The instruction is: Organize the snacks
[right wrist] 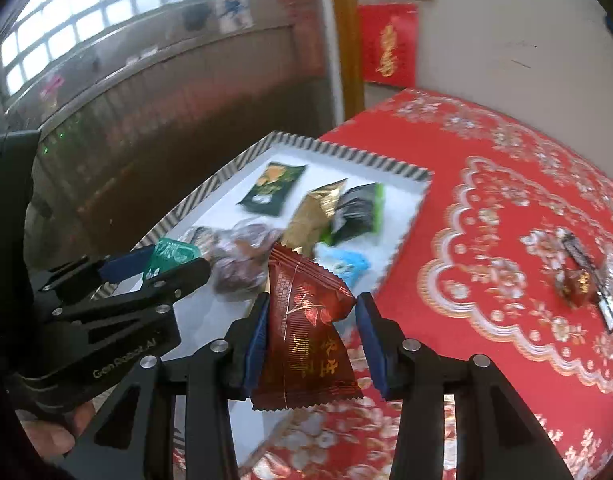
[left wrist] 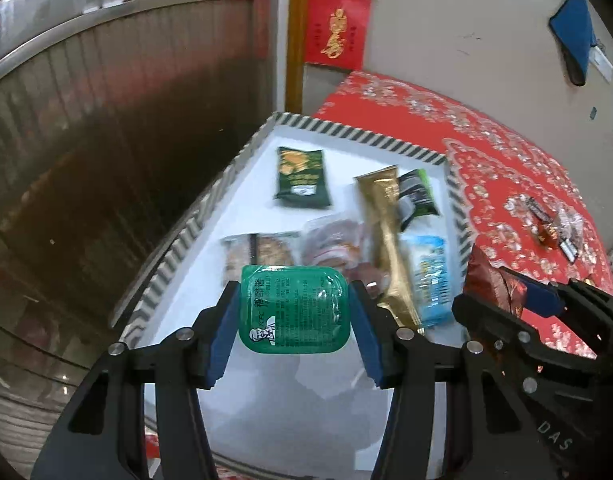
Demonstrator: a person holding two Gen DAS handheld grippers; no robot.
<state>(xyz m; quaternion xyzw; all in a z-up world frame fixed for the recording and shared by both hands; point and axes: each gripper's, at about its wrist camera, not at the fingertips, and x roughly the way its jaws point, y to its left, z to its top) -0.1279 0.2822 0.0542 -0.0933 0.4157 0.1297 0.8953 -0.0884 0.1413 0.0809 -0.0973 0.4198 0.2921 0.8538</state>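
Hanging over the near end of the white tray (left wrist: 290, 132), a green KFC sauce tub (left wrist: 294, 310) sits pinched between the blue pads of the left claw (left wrist: 293, 320). At its three o'clock the right claw (right wrist: 312, 332) holds a dark red snack packet (right wrist: 306, 332), which touches only the left pad, above the tray's right edge. On the tray lie a dark green packet (left wrist: 302, 178), a gold stick pack (left wrist: 386, 236) and a light blue packet (left wrist: 430, 280). More wrapped sweets (right wrist: 582, 280) lie on the red-clothed counter (right wrist: 486, 152) at three o'clock.
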